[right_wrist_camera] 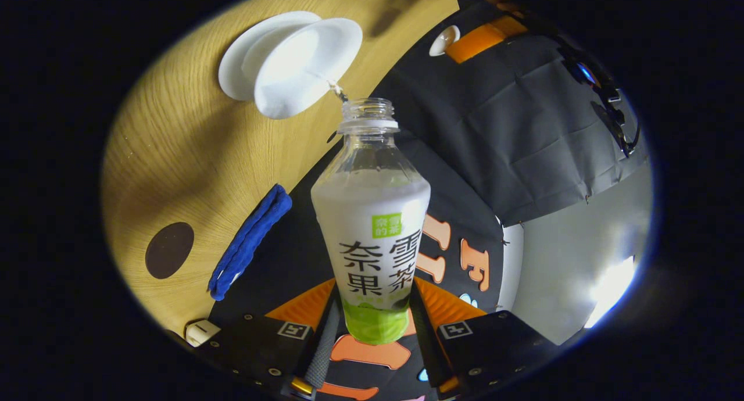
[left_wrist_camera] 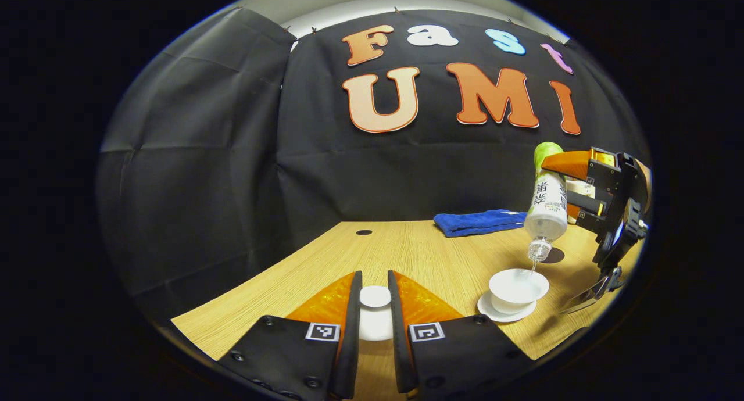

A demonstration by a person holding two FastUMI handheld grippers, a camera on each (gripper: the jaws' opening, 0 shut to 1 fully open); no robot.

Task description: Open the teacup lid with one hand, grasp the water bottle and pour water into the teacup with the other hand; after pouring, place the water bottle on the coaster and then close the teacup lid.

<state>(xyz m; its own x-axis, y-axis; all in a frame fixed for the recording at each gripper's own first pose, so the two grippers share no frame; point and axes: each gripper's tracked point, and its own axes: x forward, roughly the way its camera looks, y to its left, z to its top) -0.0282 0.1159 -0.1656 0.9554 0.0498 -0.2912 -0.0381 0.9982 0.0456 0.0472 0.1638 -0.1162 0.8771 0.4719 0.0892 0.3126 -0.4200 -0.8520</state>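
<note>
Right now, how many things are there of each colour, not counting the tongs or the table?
White: 3 - cup, saucer, lid
Blue: 1 - towel
Brown: 1 - coaster
Clear with white and green label: 1 - bottle
Total: 6

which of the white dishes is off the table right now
The lid, pinched between the left gripper's fingers. The teacup and its saucer sit on the table.
</note>
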